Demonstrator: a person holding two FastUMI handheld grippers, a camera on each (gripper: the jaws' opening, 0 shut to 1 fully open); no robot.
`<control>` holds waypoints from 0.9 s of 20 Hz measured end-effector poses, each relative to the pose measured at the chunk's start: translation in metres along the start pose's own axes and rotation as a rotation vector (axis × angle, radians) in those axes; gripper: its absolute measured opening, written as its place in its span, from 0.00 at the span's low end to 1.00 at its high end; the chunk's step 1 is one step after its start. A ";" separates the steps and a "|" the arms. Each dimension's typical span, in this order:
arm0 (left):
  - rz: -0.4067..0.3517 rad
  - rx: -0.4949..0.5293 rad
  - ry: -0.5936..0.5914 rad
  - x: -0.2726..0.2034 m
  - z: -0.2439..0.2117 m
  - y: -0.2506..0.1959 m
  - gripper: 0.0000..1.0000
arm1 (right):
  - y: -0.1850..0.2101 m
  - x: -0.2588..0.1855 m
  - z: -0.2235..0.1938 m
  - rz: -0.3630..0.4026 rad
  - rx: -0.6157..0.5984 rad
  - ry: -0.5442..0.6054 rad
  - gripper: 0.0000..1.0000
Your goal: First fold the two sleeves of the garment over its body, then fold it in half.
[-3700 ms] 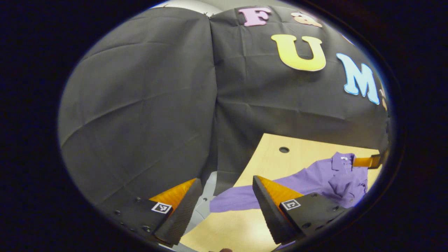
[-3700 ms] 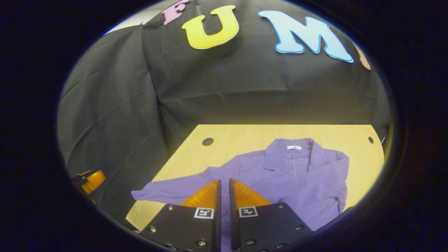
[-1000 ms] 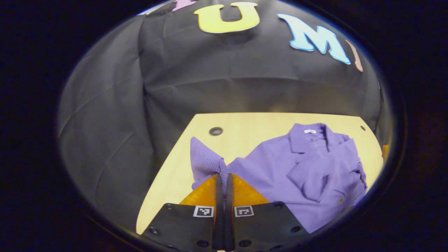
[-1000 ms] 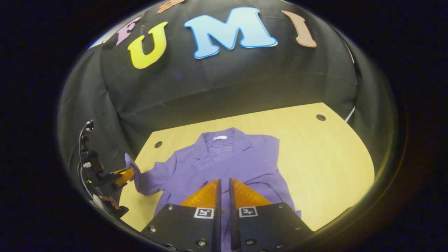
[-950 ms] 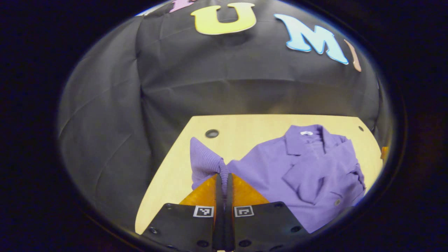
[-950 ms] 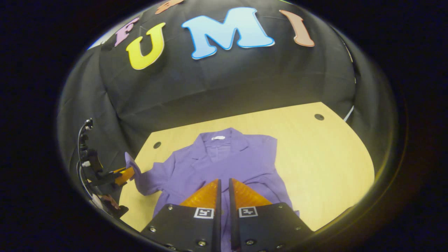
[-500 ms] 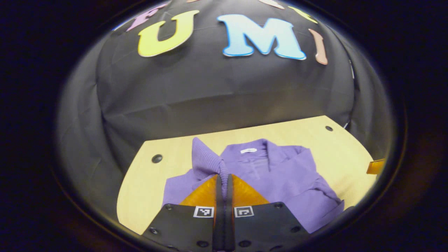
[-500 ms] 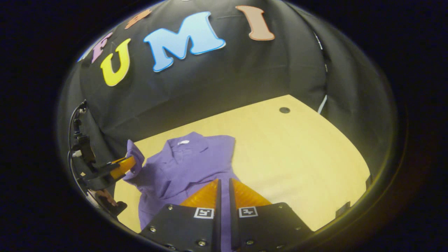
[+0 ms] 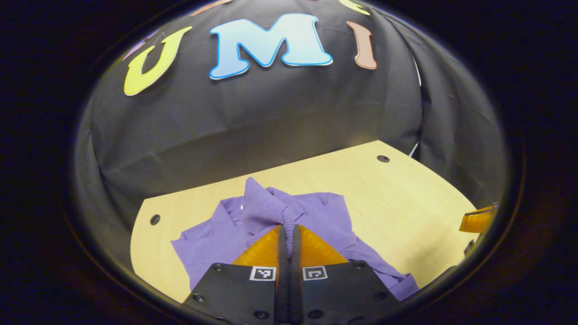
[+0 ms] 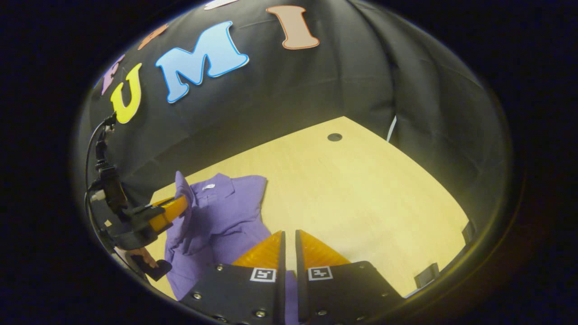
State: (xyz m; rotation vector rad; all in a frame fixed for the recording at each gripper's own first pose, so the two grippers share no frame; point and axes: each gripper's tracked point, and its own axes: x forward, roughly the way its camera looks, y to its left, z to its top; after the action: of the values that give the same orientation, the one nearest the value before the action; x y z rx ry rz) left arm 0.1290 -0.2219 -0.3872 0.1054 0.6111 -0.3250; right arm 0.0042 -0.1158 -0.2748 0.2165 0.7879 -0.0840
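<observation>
In the left gripper view, the left claw [image 9: 288, 232] stood with its two fingers pressed together, and the ribbed cuff [image 9: 262, 210] of a purple sleeve rose out of the seam between their tips, pinched on both sides. Just beyond it, the purple garment [image 9: 316, 221] lay spread on the tabletop [image 9: 397, 198], collar toward the booth wall, and the cuff was held up over the garment's body. The cloth looked light and limp: the cuff stood only because it was clamped, and the fabric under it sagged into soft creases. Judging from that, the sleeve would trail and fold wherever it was led. The ribbed cuff seemed the sounder place to hold, thicker and less slippery than the smooth body cloth.

In the right gripper view, the right claw [image 10: 288, 239] had its fingers nearly closed, with a thin gap between them. Purple cloth showed at the bottom of that gap, but whether the tips pressed on it could not be told. To the left in that view, the left claw held the cuff above the garment [image 10: 216, 216], with a hand [image 10: 140, 257] below it. The far part of the tabletop [image 10: 361, 189] lay beyond.
</observation>
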 end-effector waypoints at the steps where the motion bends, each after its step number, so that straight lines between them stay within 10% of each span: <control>1: -0.016 -0.004 0.006 0.004 -0.001 -0.008 0.07 | -0.003 -0.001 0.000 0.000 -0.001 0.001 0.11; 7: -0.076 -0.039 0.084 0.014 -0.021 -0.029 0.08 | -0.013 -0.002 -0.002 0.010 -0.002 0.012 0.11; 9: -0.101 -0.062 0.109 0.012 -0.028 -0.032 0.24 | -0.009 -0.001 -0.005 0.021 -0.008 0.021 0.11; 12: -0.070 -0.076 0.104 0.003 -0.027 -0.022 0.95 | -0.003 -0.001 -0.016 0.044 -0.015 0.046 0.11; 18: -0.034 -0.080 0.153 -0.050 -0.063 0.021 0.96 | 0.027 -0.008 -0.061 0.092 -0.045 0.141 0.11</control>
State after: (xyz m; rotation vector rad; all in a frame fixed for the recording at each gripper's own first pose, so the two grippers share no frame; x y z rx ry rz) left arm 0.0627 -0.1769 -0.4093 0.0430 0.7777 -0.3266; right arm -0.0401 -0.0760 -0.3063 0.2173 0.9179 0.0366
